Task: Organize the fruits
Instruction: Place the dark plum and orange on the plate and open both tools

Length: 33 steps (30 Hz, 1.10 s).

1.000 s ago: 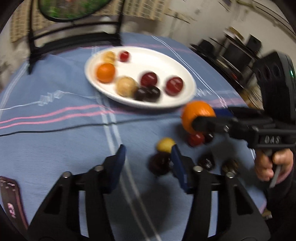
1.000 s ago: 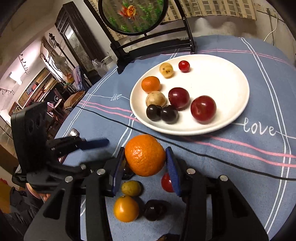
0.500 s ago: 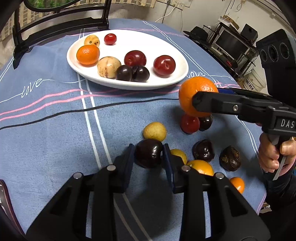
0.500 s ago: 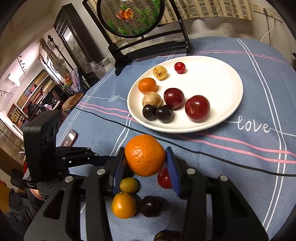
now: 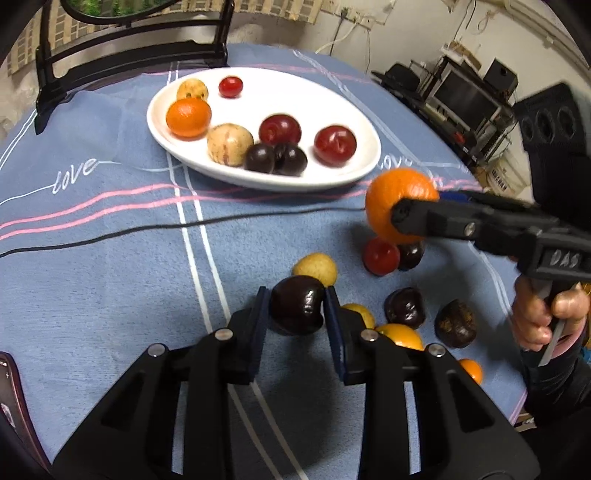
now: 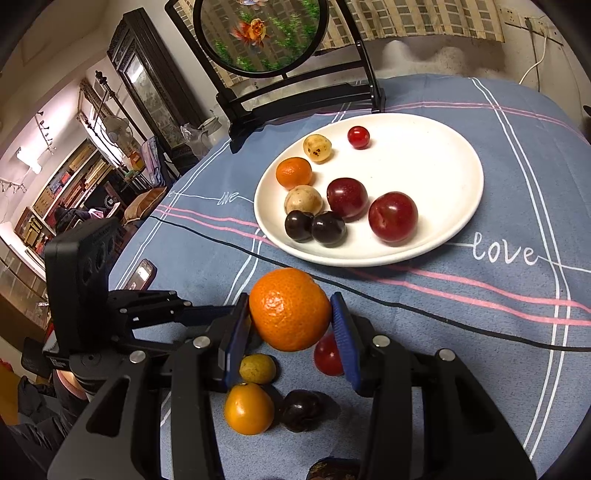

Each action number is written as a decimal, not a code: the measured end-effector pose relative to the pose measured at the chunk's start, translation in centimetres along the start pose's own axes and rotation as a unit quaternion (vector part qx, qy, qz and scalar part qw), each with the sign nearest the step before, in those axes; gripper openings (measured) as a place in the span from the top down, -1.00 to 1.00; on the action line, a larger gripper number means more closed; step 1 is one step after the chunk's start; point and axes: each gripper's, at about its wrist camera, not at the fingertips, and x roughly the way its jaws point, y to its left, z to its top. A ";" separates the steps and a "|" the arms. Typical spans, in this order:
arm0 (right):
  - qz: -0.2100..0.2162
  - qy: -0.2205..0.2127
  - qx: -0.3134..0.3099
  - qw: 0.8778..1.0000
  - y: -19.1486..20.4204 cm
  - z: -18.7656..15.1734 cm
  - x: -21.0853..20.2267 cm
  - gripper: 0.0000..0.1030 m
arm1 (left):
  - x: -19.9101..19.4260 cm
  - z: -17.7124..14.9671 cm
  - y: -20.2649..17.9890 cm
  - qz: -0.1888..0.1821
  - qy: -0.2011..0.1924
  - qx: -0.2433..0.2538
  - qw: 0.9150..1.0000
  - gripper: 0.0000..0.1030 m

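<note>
My left gripper [image 5: 293, 308] is shut on a dark plum [image 5: 297, 304] and holds it just above the blue cloth. My right gripper [image 6: 290, 319] is shut on a large orange [image 6: 290, 308], held above the cloth in front of the white plate [image 6: 436, 147]; it also shows in the left wrist view [image 5: 397, 203]. The plate [image 5: 295, 88] holds several fruits: a small orange, two tan ones, dark plums, red plums and a cherry tomato. Loose fruits lie on the cloth: a yellow one [image 5: 316, 267], a red one [image 5: 380, 254] and dark ones [image 5: 404, 308].
A black cable [image 6: 443, 310] crosses the cloth in front of the plate. A round mirror on a black stand [image 6: 262, 33] stands behind the plate. A phone [image 6: 140, 275] lies at the table's left edge. The table edge drops off at the right [image 5: 517, 402].
My left gripper closed on the dark plum and lifted it slightly. My right gripper keeps the orange and has moved little, drifting toward the plate.
</note>
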 end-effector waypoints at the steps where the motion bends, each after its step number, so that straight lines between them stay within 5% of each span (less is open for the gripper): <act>1: 0.000 -0.004 -0.001 1.000 0.0 0.1 -0.1 0.14 | -0.4 0.1 0.0 -0.001 -0.008 -0.003 1.000 0.41; 10: -0.084 -0.112 0.026 0.990 -4.3 4.1 -0.1 0.14 | -1.3 7.4 -0.5 0.085 -0.109 -0.015 0.990 0.41; 17: -0.094 -0.109 0.042 0.989 -6.9 5.4 1.4 0.13 | 2.3 10.7 -0.2 0.127 -0.099 -0.018 0.987 0.36; 18: -0.093 -0.106 0.042 0.989 -6.9 5.3 1.5 0.00 | 2.5 10.8 -0.2 0.141 -0.097 -0.022 0.985 0.24; 19: -0.098 -0.103 0.041 0.989 -6.8 5.2 1.4 -0.08 | 2.4 10.7 -0.2 0.155 -0.098 -0.023 0.983 -0.29; 20: -0.101 -0.102 0.039 0.989 -6.5 5.1 1.2 -0.11 | 2.0 10.4 -0.2 0.161 -0.104 -0.023 0.981 -0.54; 25: -0.102 -0.109 -0.003 0.989 -4.5 3.5 -0.9 -0.16 | -1.0 8.1 -0.2 0.178 -0.139 -0.016 0.974 -0.73; 33: -0.074 -0.041 -0.055 0.995 -2.7 -2.2 -1.5 -0.15 | -1.7 3.0 2.2 0.221 -0.118 -0.049 0.967 -0.73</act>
